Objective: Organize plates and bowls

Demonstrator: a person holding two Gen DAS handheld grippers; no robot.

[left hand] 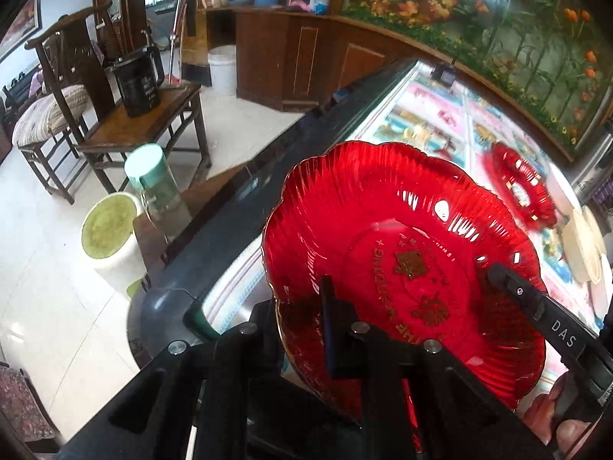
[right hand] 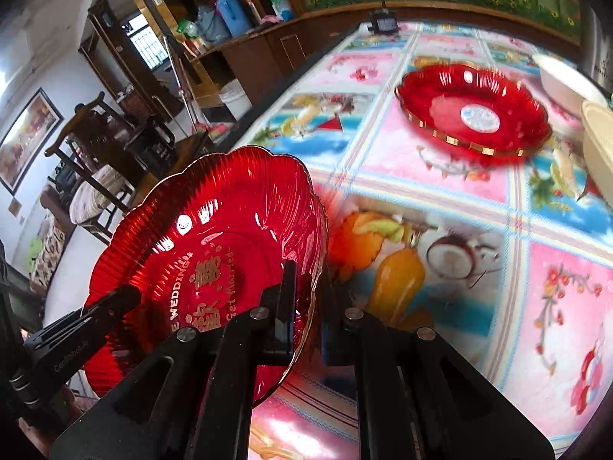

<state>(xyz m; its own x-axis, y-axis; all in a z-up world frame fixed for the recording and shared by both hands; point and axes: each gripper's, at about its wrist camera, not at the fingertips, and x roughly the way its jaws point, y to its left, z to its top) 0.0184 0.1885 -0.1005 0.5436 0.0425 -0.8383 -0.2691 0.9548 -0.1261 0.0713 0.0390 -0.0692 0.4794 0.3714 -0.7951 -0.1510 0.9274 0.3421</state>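
Note:
A red scalloped glass plate (left hand: pixel 402 253) with gold wedding lettering is held tilted above the table between both grippers. My left gripper (left hand: pixel 306 326) is shut on its near-left rim. My right gripper (right hand: pixel 306 303) is shut on its right rim (right hand: pixel 214 237); its finger shows in the left wrist view (left hand: pixel 517 295). The left gripper's finger shows in the right wrist view (right hand: pixel 111 299). A second red plate with a gold-banded rim (right hand: pixel 475 115) lies flat on the table farther off; it also shows in the left wrist view (left hand: pixel 521 188).
The table has a colourful fruit-and-flower cloth (right hand: pixel 440 237). Cream bowls or dishes (right hand: pixel 597 142) stand at its right edge, also in the left wrist view (left hand: pixel 586 245). Left of the table: a mint bottle (left hand: pixel 153 188), a stool (left hand: pixel 111 230), a side table with a black kettle (left hand: pixel 138 80).

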